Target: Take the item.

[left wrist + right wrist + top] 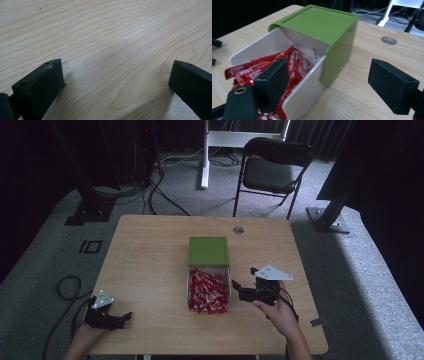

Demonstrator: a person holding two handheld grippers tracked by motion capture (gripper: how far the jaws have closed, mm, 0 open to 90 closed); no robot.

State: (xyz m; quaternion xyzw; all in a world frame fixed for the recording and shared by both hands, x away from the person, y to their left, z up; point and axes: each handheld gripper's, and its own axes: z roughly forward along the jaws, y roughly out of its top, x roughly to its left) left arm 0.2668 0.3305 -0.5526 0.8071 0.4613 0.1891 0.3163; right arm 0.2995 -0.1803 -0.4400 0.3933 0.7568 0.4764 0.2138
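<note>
A green box (208, 250) lies at the table's middle with a white drawer (208, 290) pulled out toward me, full of red sachets (207, 291). In the right gripper view the green box (322, 23) covers the white drawer (308, 91), and the red sachets (259, 67) lie heaped inside. My right gripper (243, 281) is open just right of the drawer, jaws pointing at it; one jaw hangs over the drawer's near side wall, the other over bare wood. My left gripper (126, 317) rests open on the table's near left corner. The left gripper (116, 80) has bare wood between its jaws.
A round cable hole (238, 230) sits near the table's far edge, behind the box. A black folding chair (272, 170) stands on the carpet beyond the table. Cables (67, 287) trail over the floor at the left.
</note>
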